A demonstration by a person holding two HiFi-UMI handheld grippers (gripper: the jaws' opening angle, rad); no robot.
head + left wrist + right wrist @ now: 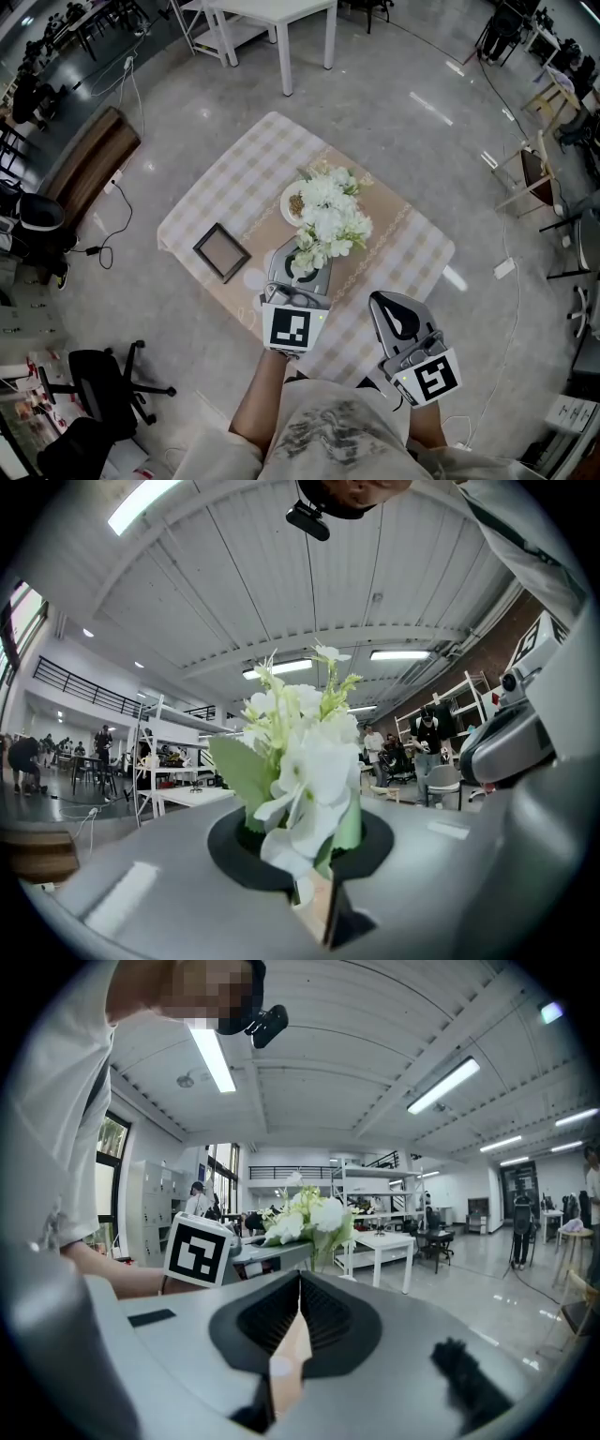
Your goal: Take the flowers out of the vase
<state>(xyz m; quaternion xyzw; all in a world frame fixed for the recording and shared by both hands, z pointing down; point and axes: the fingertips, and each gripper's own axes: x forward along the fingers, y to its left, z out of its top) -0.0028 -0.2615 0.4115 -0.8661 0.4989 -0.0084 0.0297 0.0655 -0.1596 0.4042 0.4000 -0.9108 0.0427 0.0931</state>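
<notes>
The left gripper had its jaws pinched on the stems of a bunch of white flowers with green leaves, and held it over the beige checked tabletop. The blooms partly covered a white round vase beneath. A dark rectangular picture frame lay nearby. The right gripper hung beside the tabletop, jaws pressed together on nothing.
</notes>
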